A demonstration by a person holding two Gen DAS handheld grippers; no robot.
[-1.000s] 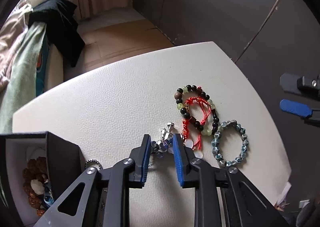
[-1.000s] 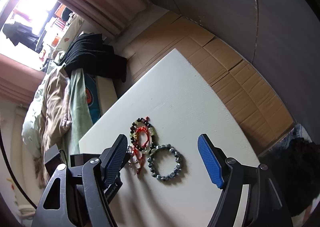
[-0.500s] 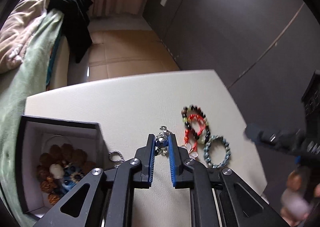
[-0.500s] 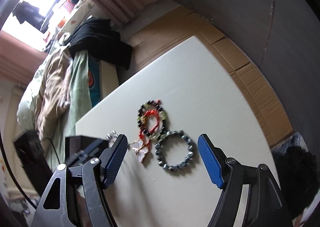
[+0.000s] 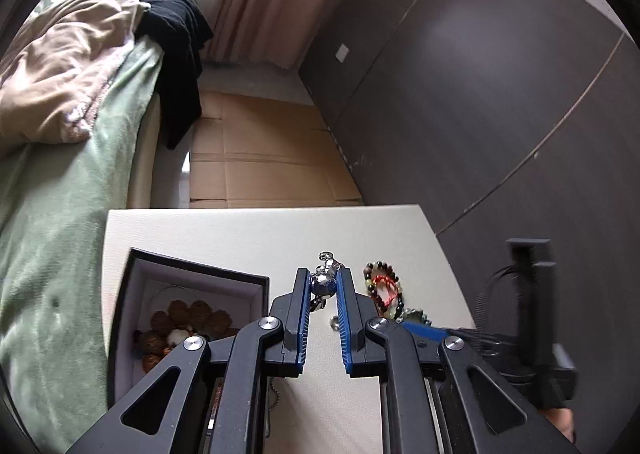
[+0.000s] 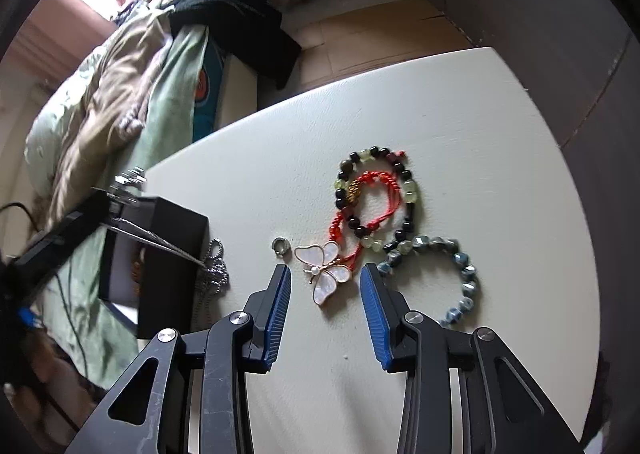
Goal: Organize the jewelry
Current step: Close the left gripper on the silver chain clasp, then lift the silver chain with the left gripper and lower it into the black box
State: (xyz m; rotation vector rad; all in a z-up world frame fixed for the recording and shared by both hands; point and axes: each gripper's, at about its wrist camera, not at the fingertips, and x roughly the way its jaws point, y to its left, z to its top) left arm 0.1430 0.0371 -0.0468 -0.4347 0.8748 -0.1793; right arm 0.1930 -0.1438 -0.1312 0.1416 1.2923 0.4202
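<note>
**Silver charm pinched in my left, butterfly between my right jaws**

Left wrist view: my left gripper (image 5: pixel 324 286) pinches a silver beaded charm piece (image 5: pixel 325 281) between its blue pads, lifted clear of the cream table (image 5: pixel 240 238). A thin chain hangs down from it toward the table. Just left of my fingers stands the open black jewelry box (image 5: pixel 192 278) with brown carved beads (image 5: pixel 188 320) lying inside. To the right, on the table, lies the dark-and-green bead bracelet (image 5: pixel 382 286) with a red cord bracelet (image 5: pixel 386 282) across it. My right gripper's black body (image 5: pixel 528 318) shows blurred at the right edge. Far behind are a bed with a green blanket (image 5: pixel 60 194) and flattened cardboard on the floor.

Right wrist view: my right gripper (image 6: pixel 326 290) points down at the table, its jaws closing around the white butterfly pendant (image 6: pixel 326 268) — the pads stand either side of it and do not touch it. A small silver ring (image 6: pixel 280 246) lies just left of the butterfly. The red cord bracelet (image 6: pixel 372 198) touches the butterfly's far side, lying over the dark-and-green bead bracelet (image 6: pixel 400 182). The blue-grey bead bracelet (image 6: pixel 460 266) lies right of my jaws. Left of them — beside the black jewelry box (image 6: pixel 172 254) — a ball chain (image 6: pixel 216 270) rises toward my left gripper (image 6: pixel 120 194).
</note>
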